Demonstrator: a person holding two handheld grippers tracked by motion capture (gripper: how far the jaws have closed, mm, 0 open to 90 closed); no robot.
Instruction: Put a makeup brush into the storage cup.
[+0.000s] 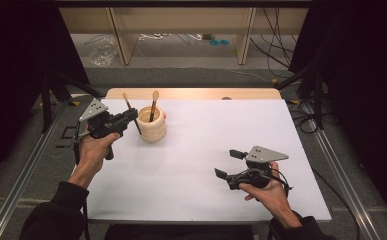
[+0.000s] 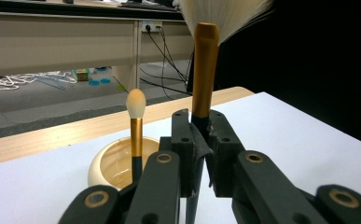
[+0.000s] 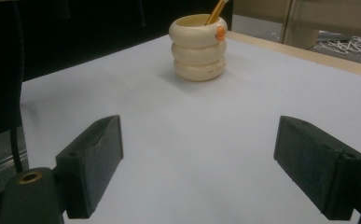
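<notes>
My left gripper (image 1: 132,116) is shut on a makeup brush (image 1: 131,112) just left of a cream ribbed holder (image 1: 152,126). In the left gripper view the gripper (image 2: 200,128) clamps the dark handle of this brush (image 2: 205,70), whose gold ferrule and white fan of bristles point up. A second brush (image 1: 153,104) with a gold ferrule stands in the holder (image 2: 115,163), bristle tip up (image 2: 135,103). My right gripper (image 1: 228,163) hovers open over the near right of the table. Its open gripper (image 3: 199,140) faces the holder (image 3: 199,46) with nothing between the pads.
A white sheet (image 1: 206,145) covers the table, with a wooden strip (image 1: 191,93) along its far edge. Metal rails (image 1: 26,165) flank the table on both sides. Shelving legs and loose cables (image 1: 271,30) lie on the floor beyond.
</notes>
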